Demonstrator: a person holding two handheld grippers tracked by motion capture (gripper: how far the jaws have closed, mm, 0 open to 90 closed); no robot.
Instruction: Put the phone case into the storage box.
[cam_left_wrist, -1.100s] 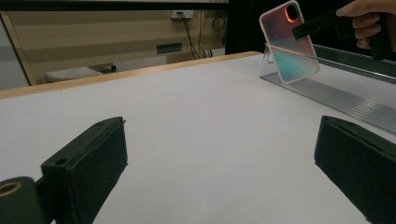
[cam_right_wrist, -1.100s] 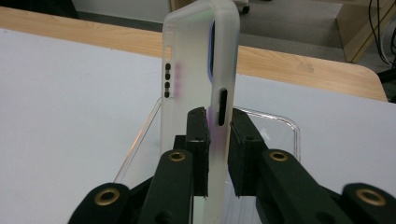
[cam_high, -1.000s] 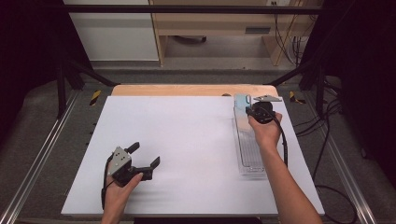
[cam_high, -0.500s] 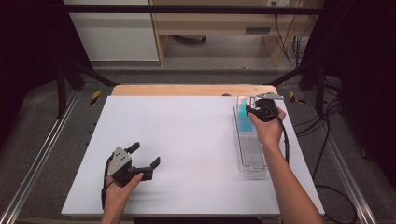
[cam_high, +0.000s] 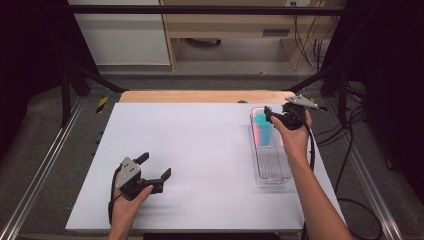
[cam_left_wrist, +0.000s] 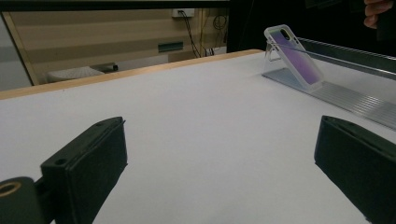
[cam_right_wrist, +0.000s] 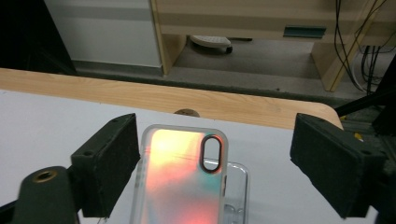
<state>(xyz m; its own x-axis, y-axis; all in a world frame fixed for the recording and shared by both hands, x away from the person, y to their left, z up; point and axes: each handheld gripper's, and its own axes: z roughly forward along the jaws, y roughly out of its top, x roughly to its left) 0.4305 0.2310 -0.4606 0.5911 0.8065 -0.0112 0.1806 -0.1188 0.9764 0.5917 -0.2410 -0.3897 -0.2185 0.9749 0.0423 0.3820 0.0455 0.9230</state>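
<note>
My right gripper (cam_high: 274, 116), jaws just opening, spread around the phone case (cam_high: 263, 131) propped at 12 o'clock in the clear rack (cam_high: 272, 170); left gripper (cam_high: 155, 166) spread, empty.

Wooden cabinet (cam_high: 235, 30) and grey floor (cam_high: 210, 82) beyond white table (cam_high: 190, 150).

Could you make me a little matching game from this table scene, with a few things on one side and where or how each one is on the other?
Things:
1. phone case
2. clear rack
3. left gripper
4. right gripper

Descriptions:
A. open over bare white table, near the front edge
B. long, ribbed, lying along the table's right side
C. shimmering pink and teal, propped at the rack's far end
D. jaws just opened, standing either side of the case

Pairs: 1-C, 2-B, 3-A, 4-D
</note>
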